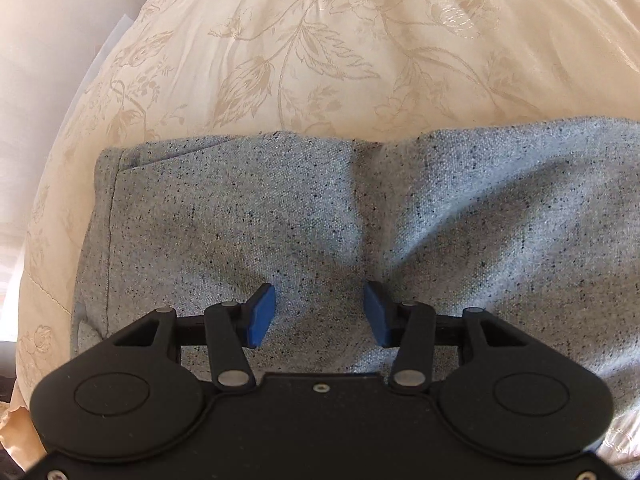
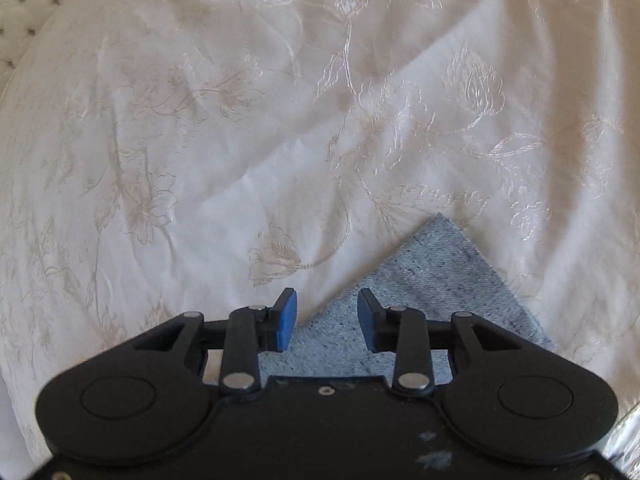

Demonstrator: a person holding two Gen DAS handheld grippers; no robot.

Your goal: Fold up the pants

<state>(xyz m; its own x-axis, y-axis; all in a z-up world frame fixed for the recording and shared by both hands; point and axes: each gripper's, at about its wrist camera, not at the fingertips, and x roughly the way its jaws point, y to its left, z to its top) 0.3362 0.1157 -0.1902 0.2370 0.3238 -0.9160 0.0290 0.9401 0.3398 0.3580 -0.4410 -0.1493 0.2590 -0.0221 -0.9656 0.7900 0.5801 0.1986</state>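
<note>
Black plastic body of the left gripper (image 1: 319,312) fills the bottom of its view, matte, with 2 round caps, silver pivot pins and 2 blue rubbery pads (image 1: 260,316); jaws spread, nothing between them, pads not pressing on anything. No brand, label or readable writing on either tool or on the fabrics. Directly under and ahead of the left tongs lie the pants (image 1: 360,216): light grey-blue woven cloth with dark flecks, coarse texture, lying as a broad block with a stitched seam down its left edge, a slanted seam line near the upper left corner and a soft crease running up from between the pads. Beyond the pants and to the left of the tongs is the bedspread (image 1: 320,40), cream satin-like cloth with a shiny embroidered flower and leaf pattern, lightly wrinkled. Right gripper (image 2: 327,320) has the same black body and blue pads (image 2: 287,320); jaws spread apart, empty. A pointed triangular corner of the pants (image 2: 440,272) sits just ahead and to the right of the right tongs, its base running under the tool; the left pad is over the bedspread (image 2: 200,140) beside the cloth edge. Upper left of that view shows a tufted, buttoned cream surface (image 2: 24,8).
</note>
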